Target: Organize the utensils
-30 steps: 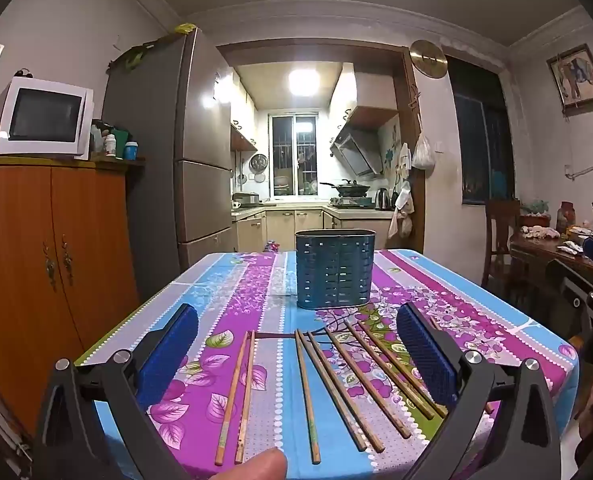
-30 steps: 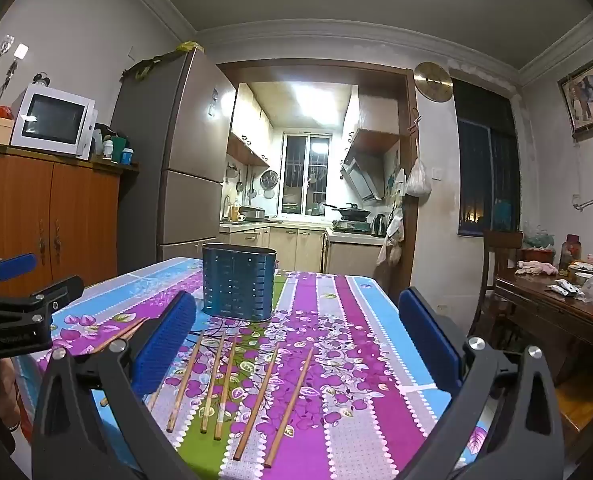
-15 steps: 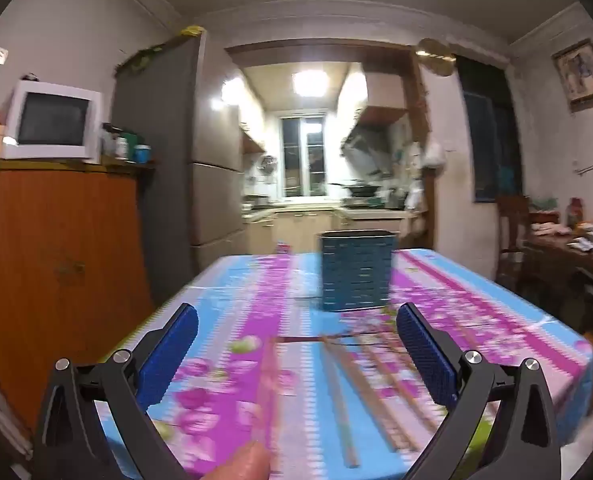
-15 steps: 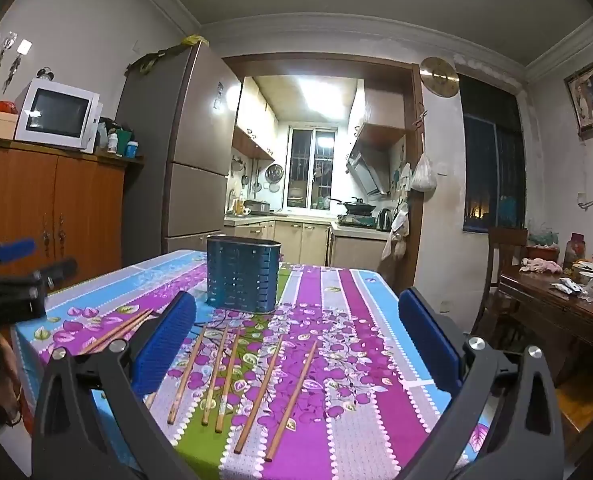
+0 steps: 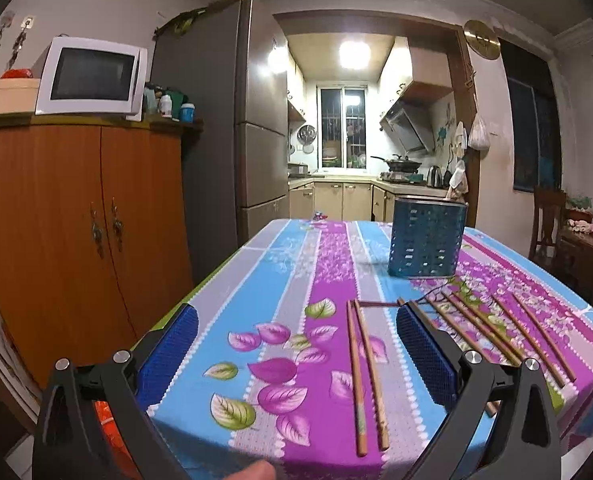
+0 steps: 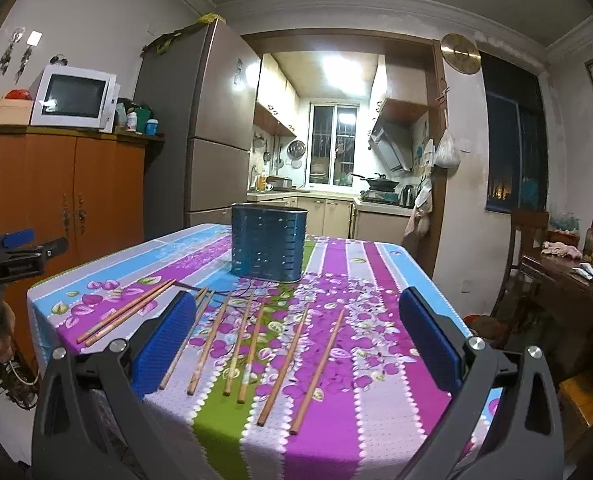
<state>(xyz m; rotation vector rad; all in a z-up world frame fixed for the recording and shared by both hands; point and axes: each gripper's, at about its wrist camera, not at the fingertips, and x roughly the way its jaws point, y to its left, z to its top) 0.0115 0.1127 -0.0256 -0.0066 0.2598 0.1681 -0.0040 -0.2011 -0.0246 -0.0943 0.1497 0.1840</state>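
Both claws are held spread and empty; the left gripper (image 5: 296, 354) is poised over the table's near edge, where a chopstick pair (image 5: 365, 376) lies between its fingers, long axis running toward the blue holder (image 5: 426, 238); the right gripper (image 6: 294, 340) is set over six more chopsticks (image 6: 252, 344)

Left tool (image 5: 296, 354): two black angular arms, each carrying a textured blue pad (image 5: 168, 350) and two silver screw heads. Right tool (image 6: 294, 340): identical build, black arms, blue dimpled pads, paired silver screws. No cables visible.
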